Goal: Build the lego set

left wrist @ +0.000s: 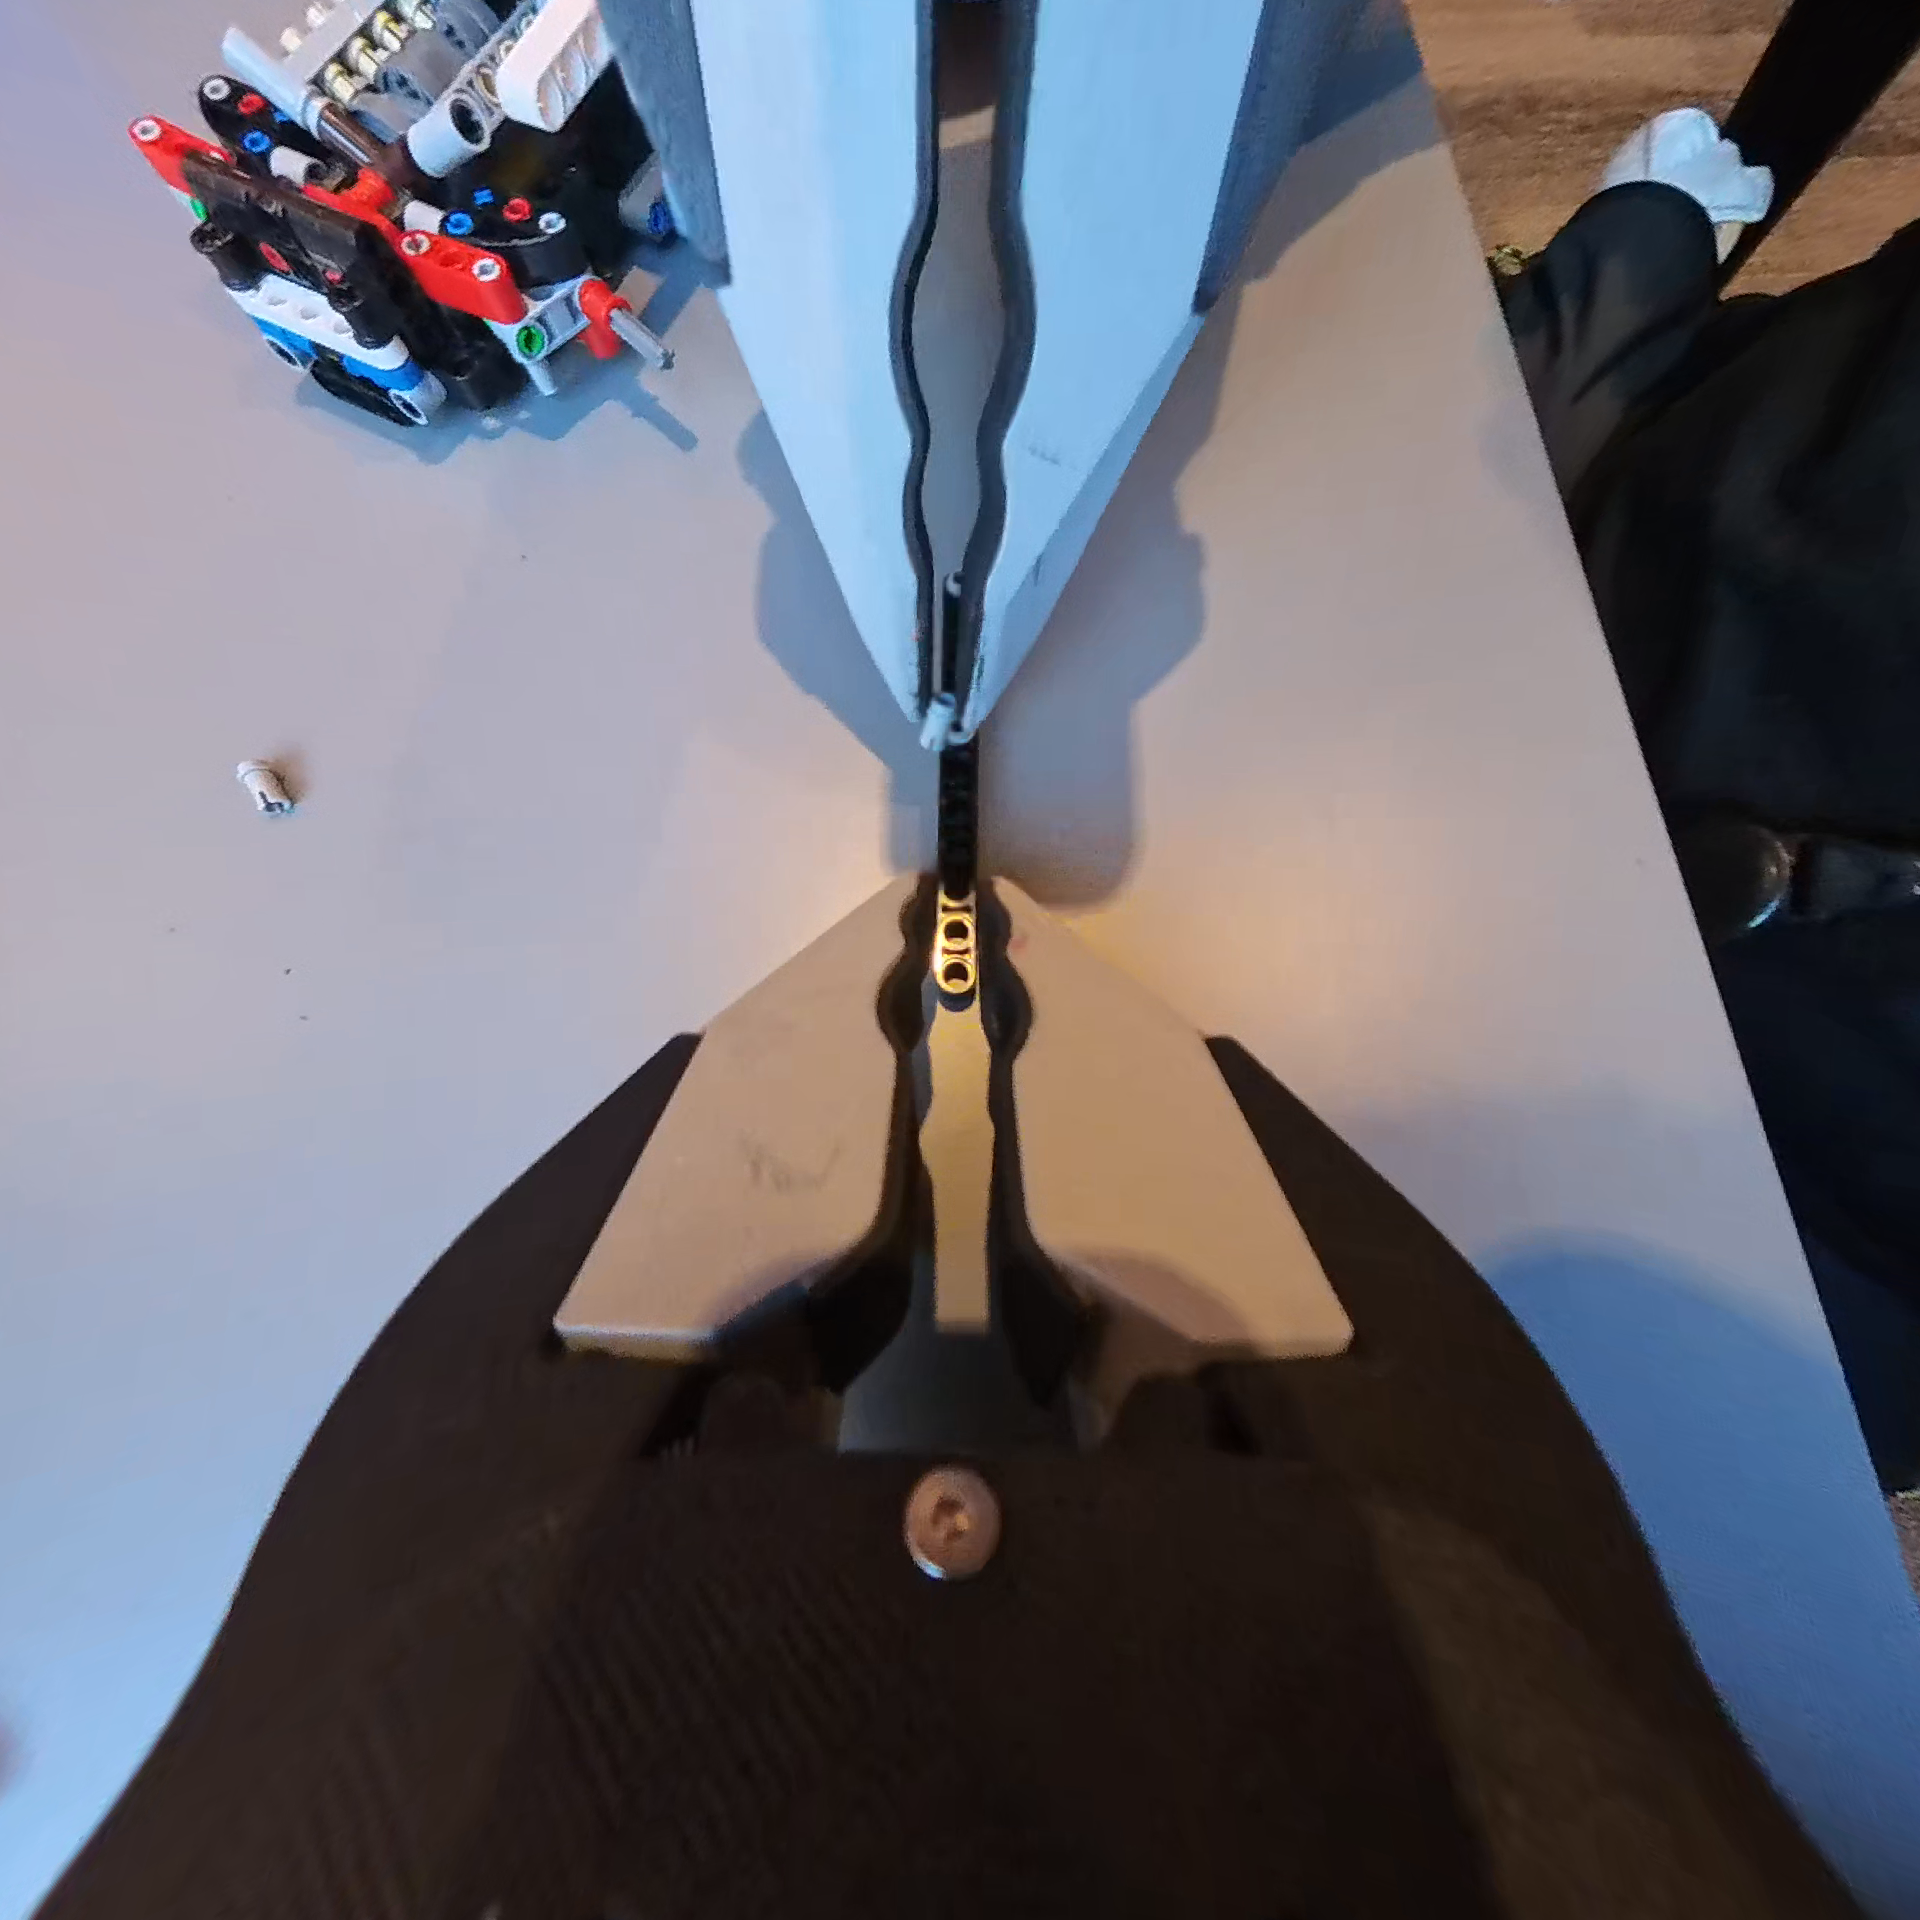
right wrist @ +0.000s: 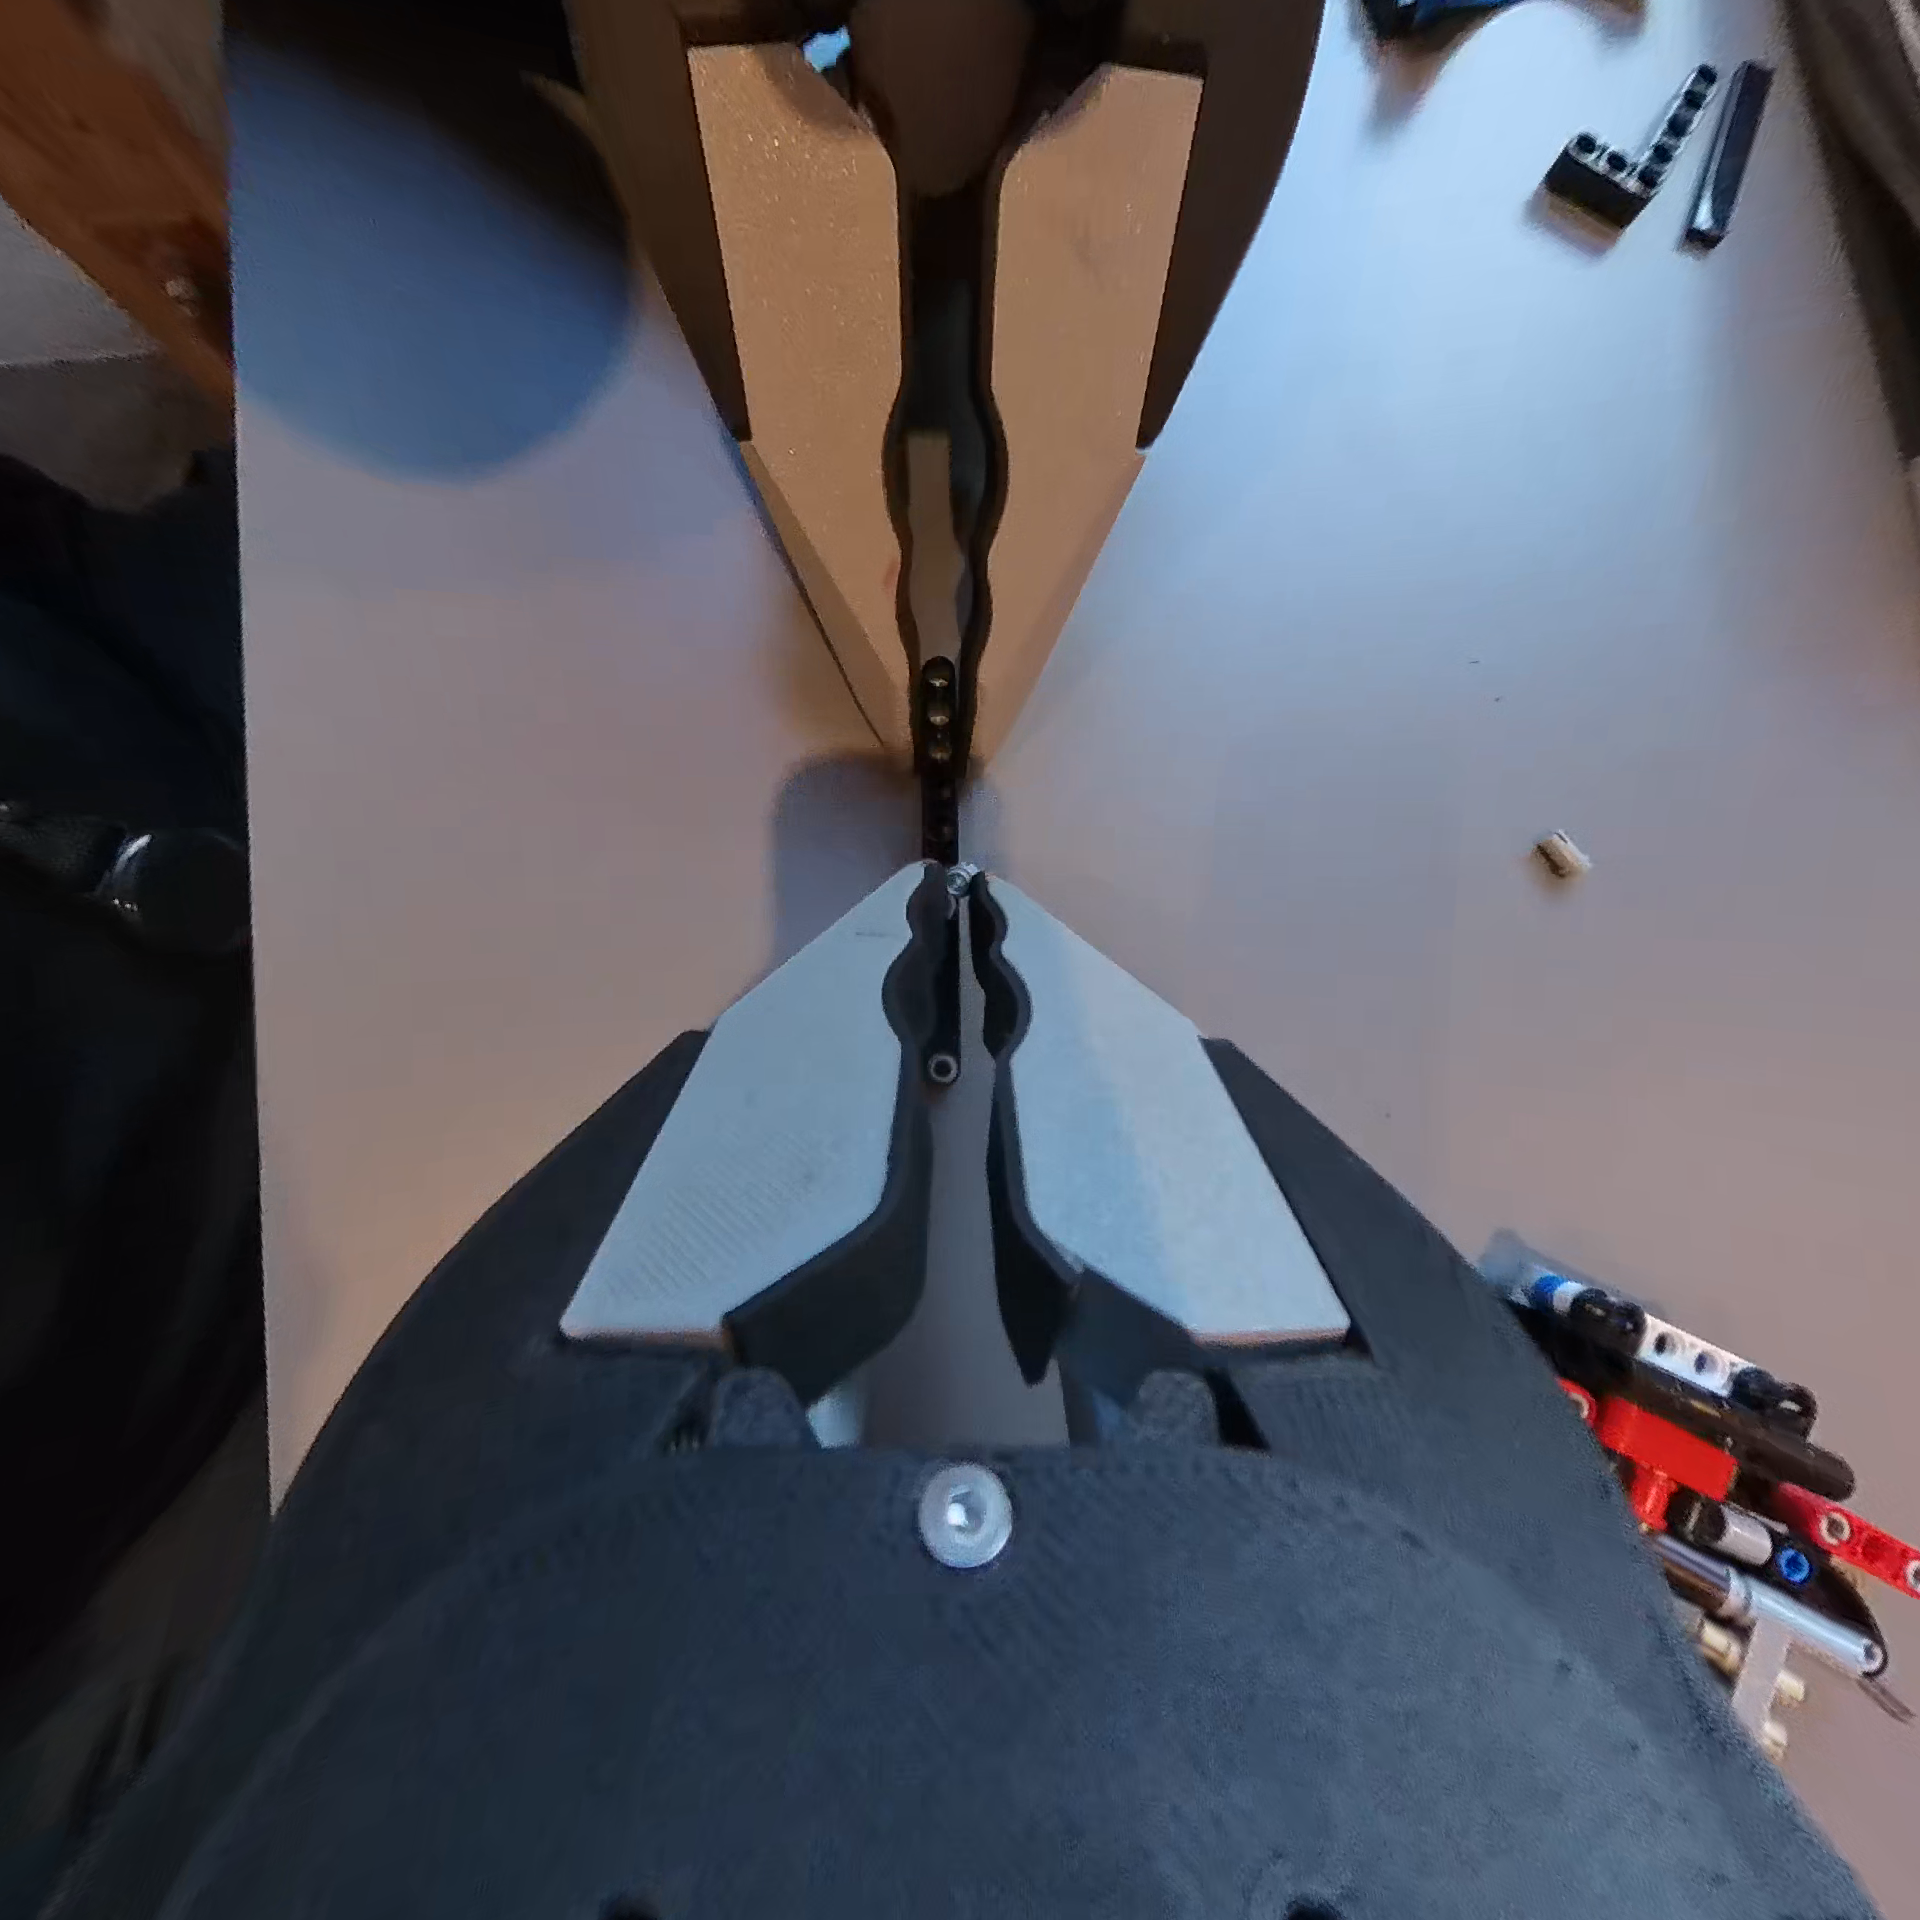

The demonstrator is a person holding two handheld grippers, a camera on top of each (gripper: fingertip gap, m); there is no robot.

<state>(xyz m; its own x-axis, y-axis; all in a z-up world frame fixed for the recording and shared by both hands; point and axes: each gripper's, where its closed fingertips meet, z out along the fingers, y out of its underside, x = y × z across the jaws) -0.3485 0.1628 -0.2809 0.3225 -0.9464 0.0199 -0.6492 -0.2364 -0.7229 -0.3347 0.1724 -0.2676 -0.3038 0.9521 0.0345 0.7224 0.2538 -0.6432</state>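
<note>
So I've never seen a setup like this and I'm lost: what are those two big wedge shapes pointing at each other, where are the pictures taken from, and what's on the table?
Each wedge is a two-finger gripper that a person holds by hand, with a camera on it looking along its fingers. One picture comes from the left gripper, the other from the right gripper, so each also sees the other facing it. Between them they pinch a thin black lego beam, one at each end; the right one also grips a small light pin at the beam's end. On the grey table sit a half-built lego model, a loose light pin and a few spare black pieces.
</note>
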